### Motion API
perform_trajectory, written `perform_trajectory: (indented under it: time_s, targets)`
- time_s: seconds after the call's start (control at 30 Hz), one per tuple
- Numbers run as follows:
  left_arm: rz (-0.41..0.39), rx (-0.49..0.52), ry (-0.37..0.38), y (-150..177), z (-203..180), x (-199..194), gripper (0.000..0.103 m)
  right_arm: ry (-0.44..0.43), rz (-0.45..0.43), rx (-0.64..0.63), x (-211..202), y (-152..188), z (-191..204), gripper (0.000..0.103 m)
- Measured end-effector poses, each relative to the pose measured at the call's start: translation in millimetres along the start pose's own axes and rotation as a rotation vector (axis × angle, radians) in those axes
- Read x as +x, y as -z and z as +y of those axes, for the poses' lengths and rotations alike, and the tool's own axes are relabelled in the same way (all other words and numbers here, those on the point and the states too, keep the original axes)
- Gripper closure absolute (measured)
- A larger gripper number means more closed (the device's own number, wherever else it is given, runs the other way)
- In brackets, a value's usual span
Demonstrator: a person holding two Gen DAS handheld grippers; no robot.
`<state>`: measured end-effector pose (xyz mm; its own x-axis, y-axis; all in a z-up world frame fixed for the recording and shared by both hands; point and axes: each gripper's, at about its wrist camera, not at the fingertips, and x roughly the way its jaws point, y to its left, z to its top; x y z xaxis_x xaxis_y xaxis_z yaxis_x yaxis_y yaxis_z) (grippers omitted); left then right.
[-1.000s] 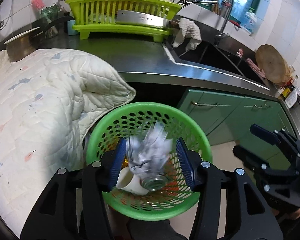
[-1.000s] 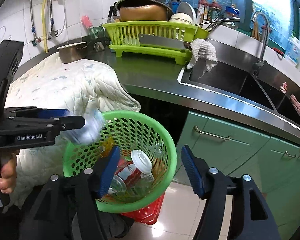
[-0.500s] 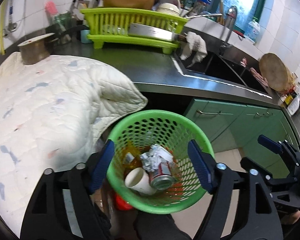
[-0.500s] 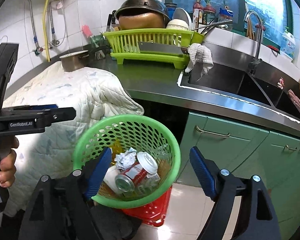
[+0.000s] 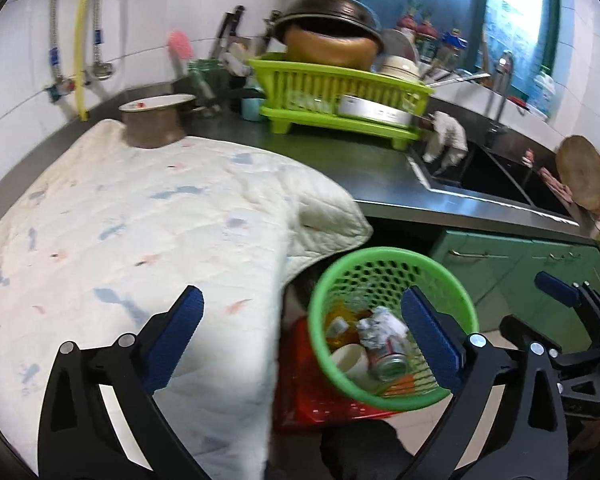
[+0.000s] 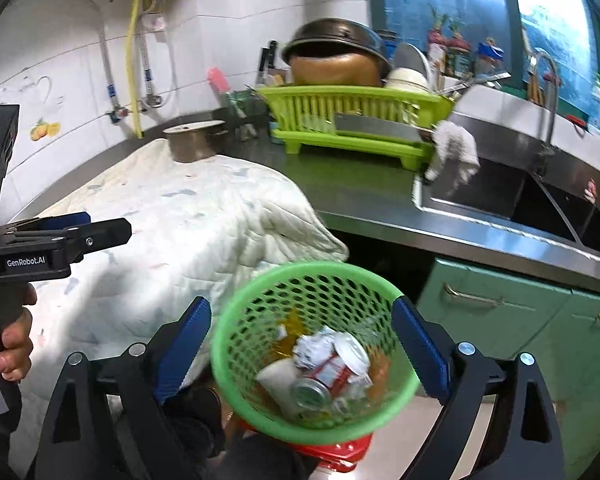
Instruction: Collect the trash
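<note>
A green perforated basket (image 5: 396,256) (image 6: 312,268) stands on a red crate (image 5: 300,392) beside the counter. In it lie a crumpled paper ball (image 5: 380,326) (image 6: 314,346), a drink can (image 5: 388,360) (image 6: 320,384), a white cup (image 5: 352,360) (image 6: 278,374) and other scraps. My left gripper (image 5: 304,328) hangs above the quilt's edge, left of the basket, jaws opening and empty. My right gripper (image 6: 302,320) is over the basket, jaws opening, nothing between its pads. Each gripper shows in the other's view: the left gripper (image 6: 60,232) and the right gripper (image 5: 560,292).
A white quilt (image 5: 140,232) covers the counter's left part and droops by the basket. Behind are a steel pot (image 5: 152,124), a lime dish rack (image 5: 340,92) with a wok, a cloth (image 5: 448,136) on the sink (image 5: 492,176) edge, and green cabinets (image 6: 520,320).
The crumpled paper that sat between my left pads has dropped into the basket. Both grippers have widened and drawn back and up; the left one swung left over the quilt.
</note>
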<state>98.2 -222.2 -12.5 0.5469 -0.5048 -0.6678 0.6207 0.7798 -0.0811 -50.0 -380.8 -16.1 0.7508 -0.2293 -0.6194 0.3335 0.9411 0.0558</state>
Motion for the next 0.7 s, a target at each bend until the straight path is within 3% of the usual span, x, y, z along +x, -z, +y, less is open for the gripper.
perform_trajectory:
  time_s: [0.53, 0.7]
  targets:
    - [-0.092, -0.089, -0.257, 16, 90, -68, 0.005, -0.142, -0.068, -0.041, 6, -36, 64, 0.013]
    - [-0.118, -0.131, -0.266, 27, 103, -86, 0.005, -0.166, -0.072, -0.031, 6, -32, 76, 0.013]
